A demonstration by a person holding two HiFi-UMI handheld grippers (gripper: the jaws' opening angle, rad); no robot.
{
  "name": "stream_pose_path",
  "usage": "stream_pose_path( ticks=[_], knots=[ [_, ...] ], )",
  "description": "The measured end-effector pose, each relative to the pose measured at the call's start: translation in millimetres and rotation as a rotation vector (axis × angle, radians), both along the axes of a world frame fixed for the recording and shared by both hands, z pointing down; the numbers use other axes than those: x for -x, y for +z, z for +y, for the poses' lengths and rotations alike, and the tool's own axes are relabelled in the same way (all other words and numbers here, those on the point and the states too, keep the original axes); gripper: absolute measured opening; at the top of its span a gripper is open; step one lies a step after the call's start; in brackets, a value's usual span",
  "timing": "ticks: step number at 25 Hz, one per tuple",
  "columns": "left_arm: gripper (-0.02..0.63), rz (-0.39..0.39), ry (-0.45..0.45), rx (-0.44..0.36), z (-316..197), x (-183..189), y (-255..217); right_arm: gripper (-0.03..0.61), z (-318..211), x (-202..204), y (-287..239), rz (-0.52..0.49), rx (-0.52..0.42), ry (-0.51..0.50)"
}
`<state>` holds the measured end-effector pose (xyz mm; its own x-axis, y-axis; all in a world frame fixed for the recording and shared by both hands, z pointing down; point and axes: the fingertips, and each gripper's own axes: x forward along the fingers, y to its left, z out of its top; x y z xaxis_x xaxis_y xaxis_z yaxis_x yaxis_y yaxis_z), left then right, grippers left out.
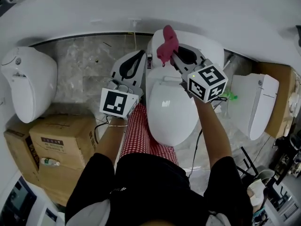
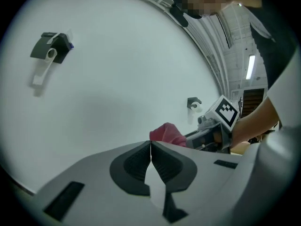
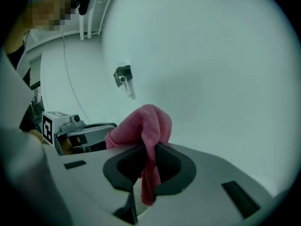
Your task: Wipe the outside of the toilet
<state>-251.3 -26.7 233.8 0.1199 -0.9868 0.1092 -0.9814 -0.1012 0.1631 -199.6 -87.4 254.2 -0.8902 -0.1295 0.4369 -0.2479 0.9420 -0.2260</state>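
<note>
**fig. head view with both gripper views: cloth carried to the rear of the toilet.** the toilet (image 1: 171, 108) sits at the centre of the head view with its lid down. the person stands right over its front. the right gripper (image 3: 150, 159) is clenched on a pink cloth (image 3: 142, 124), which bunches above the jaws while a tail hangs down between them. in the head view this cloth sits at upper centre, over the back of the toilet and close to the white wall (image 3: 211, 55). whether it touches porcelain cannot be told. the left gripper (image 2: 150, 150) has its jaws pressed together on nothing and is raised at centre left, just beside the toilet's rear. two other toilets (image 1: 30, 81) (image 1: 256, 102) stand at the left and right edges, and cardboard boxes (image 1: 61, 145) lie at lower left.

judged step: the start of a wiping pass on the rear outer shell. the next move would call for lowering the bunched cloth onto the porcelain and dragging it along the curve, with the clamp kept firm so the tail does not slip out.
</note>
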Motion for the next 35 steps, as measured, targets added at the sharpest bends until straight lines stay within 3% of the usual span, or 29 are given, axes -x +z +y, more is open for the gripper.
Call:
stream_pose_path(
  ticks=[7, 15, 20, 27, 35],
  knots=[
    [0.011, 0.053, -0.009, 0.018, -14, 16, 27, 0.060, -22, 34, 62, 0.249, -0.028, -0.110],
    [0.011, 0.082, -0.001, 0.033, -26, 29, 50, 0.060, -36, 53, 117, 0.462, -0.061, -0.200],
    [0.011, 0.109, 0.025, 0.049, -28, 23, 62, 0.060, -41, 53, 141, 0.606, -0.147, -0.278],
    [0.011, 0.131, 0.042, 0.060, -33, 10, 71, 0.060, -45, 52, 141, 0.650, -0.244, -0.351],
    [0.011, 0.137, 0.048, 0.063, -33, -7, 70, 0.060, -61, 30, 131, 0.617, -0.250, -0.287]
  ],
)
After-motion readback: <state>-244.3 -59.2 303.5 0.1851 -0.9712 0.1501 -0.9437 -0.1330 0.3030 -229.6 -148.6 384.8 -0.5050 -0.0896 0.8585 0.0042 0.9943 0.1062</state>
